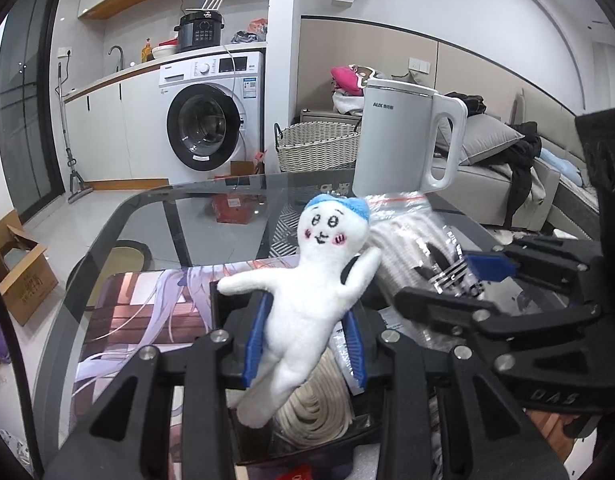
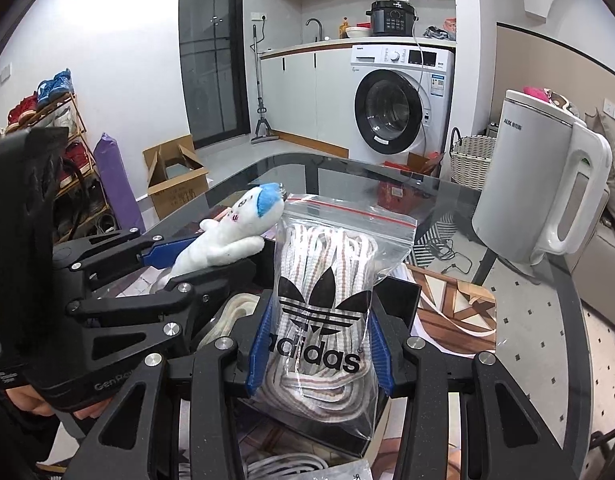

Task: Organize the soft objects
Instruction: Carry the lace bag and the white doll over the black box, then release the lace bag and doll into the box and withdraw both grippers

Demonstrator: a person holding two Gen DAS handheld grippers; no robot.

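Blue pads of the left gripper (image 1: 303, 344) pinch a white plush doll (image 1: 303, 308) at centre frame, over a black box (image 1: 307, 436). Beside it, the right gripper (image 2: 319, 352) clamps a bag of laces (image 2: 331, 300) above the glass table (image 2: 547, 340).

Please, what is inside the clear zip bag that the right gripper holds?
The bag in the right gripper holds a coiled bundle of white laces with brownish stripes. The black printed logo covers the middle of the bundle, so how the laces lie there cannot be seen.
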